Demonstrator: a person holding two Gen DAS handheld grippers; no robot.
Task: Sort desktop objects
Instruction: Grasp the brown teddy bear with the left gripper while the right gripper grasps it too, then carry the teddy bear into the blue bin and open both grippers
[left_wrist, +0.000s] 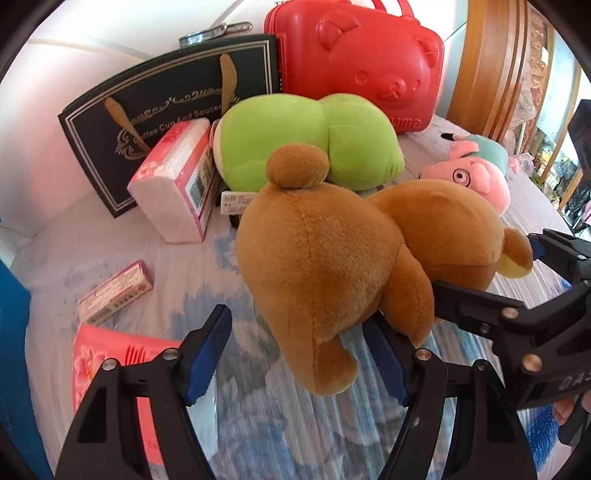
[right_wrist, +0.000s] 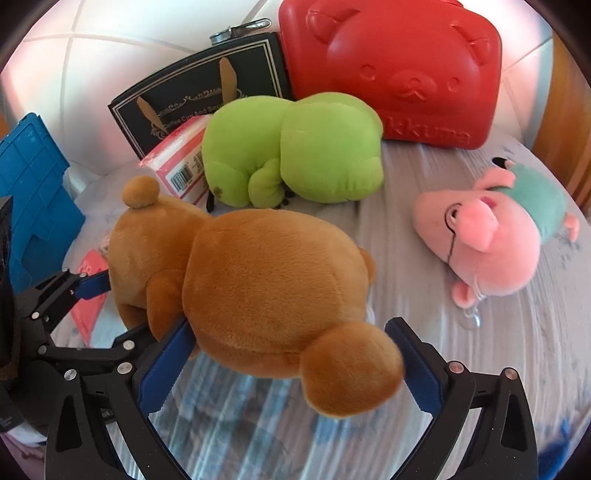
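Note:
A brown plush bear (left_wrist: 332, 254) lies face down on the patterned tablecloth; it also shows in the right wrist view (right_wrist: 258, 280). My left gripper (left_wrist: 299, 354) is open, its jaws on either side of the bear's hind leg. My right gripper (right_wrist: 291, 365) is open around the bear's head and ear; it shows at the right in the left wrist view (left_wrist: 487, 266). A green plush (left_wrist: 306, 144) (right_wrist: 295, 151) lies behind the bear. A pink pig plush (right_wrist: 491, 236) (left_wrist: 476, 173) lies to the right.
A red bear-shaped case (left_wrist: 362, 59) (right_wrist: 399, 66) and a black gift bag (left_wrist: 166, 114) stand at the back. Pink tissue packs (left_wrist: 177, 181) (left_wrist: 107, 365), a small box (left_wrist: 114, 291) and a blue crate (right_wrist: 29, 199) are on the left.

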